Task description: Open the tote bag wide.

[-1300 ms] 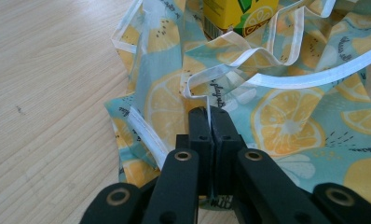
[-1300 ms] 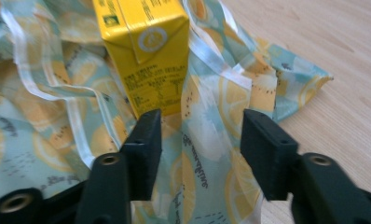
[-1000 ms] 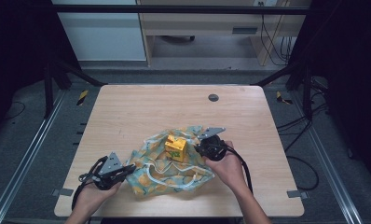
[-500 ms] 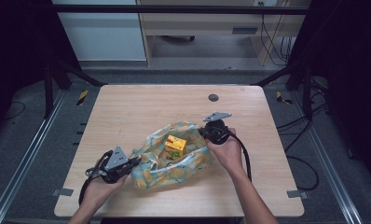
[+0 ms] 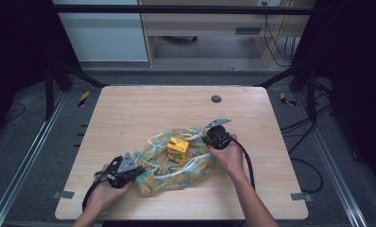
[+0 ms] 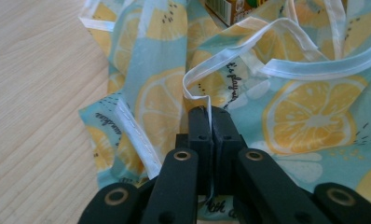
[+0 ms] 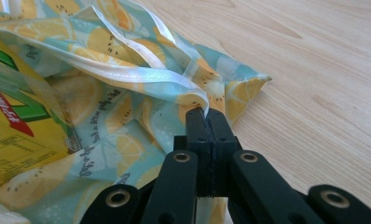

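Observation:
A light blue cloth bag (image 5: 176, 174) printed with lemon slices and edged in white trim lies crumpled on the wooden table (image 5: 129, 109). A yellow carton (image 5: 178, 149) stands in its folds. My left gripper (image 5: 140, 169) is at the bag's near left end, shut on a loop of white trim (image 6: 207, 98); its jaws (image 6: 210, 114) meet with the trim pinched between them. My right gripper (image 5: 206, 138) is at the bag's far right corner, shut (image 7: 205, 114) on the trimmed edge (image 7: 193, 88). The carton (image 7: 16, 135) sits just left of it.
A dark round grommet (image 5: 216, 99) is set in the table near its far edge. Bare wood lies beyond and to the left of the bag. Black frame posts (image 5: 49, 80) and cables (image 5: 313, 123) stand around the table on the floor.
My right gripper has carried the bag's corner a little toward the far side. My left gripper has shifted right along the table. The bag has bunched closer around the carton.

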### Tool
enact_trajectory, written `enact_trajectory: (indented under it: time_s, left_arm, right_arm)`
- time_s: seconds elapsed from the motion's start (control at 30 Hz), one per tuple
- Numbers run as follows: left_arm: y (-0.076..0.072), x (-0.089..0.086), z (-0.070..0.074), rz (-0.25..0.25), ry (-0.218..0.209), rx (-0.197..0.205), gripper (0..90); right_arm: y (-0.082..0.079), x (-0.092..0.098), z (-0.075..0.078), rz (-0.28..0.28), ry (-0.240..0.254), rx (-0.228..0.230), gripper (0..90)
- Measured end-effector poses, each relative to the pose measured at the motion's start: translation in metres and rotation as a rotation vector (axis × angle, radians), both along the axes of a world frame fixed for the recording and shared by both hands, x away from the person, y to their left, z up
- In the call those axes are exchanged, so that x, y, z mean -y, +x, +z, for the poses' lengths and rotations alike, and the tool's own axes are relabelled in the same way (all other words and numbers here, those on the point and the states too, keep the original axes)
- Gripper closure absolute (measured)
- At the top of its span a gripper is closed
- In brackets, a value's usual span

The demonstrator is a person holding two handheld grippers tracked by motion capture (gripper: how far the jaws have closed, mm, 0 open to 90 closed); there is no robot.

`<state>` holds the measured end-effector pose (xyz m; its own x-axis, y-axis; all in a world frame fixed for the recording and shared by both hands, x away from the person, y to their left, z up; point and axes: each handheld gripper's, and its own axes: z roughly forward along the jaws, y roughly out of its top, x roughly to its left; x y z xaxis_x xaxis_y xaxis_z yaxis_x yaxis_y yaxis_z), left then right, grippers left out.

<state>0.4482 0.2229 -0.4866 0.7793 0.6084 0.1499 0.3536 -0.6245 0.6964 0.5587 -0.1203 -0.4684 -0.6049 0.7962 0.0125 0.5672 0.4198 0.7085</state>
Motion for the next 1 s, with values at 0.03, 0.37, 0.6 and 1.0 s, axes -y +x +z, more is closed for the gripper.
enact_trajectory:
  time_s: [0.03, 0.37, 0.6, 1.0]
  left_arm:
    - [-0.001, 0.001, -0.001, -0.005, 0.005, -0.002, 88.3]
    - [-0.006, 0.006, -0.001, -0.026, 0.000, -0.006, 87.0]
    - [-0.009, 0.007, 0.002, -0.034, -0.008, 0.006, 85.5]
    - [-0.025, -0.004, 0.025, 0.027, -0.128, 0.094, 47.0]
  right_arm:
    - [0.000, 0.000, -0.001, -0.001, 0.003, -0.006, 89.4]
    - [-0.003, -0.003, 0.006, -0.002, -0.001, 0.014, 65.7]
    - [-0.014, -0.002, 0.022, -0.029, 0.003, 0.066, 37.6]
    - [-0.060, 0.004, 0.073, 0.011, 0.066, 0.173, 23.6]
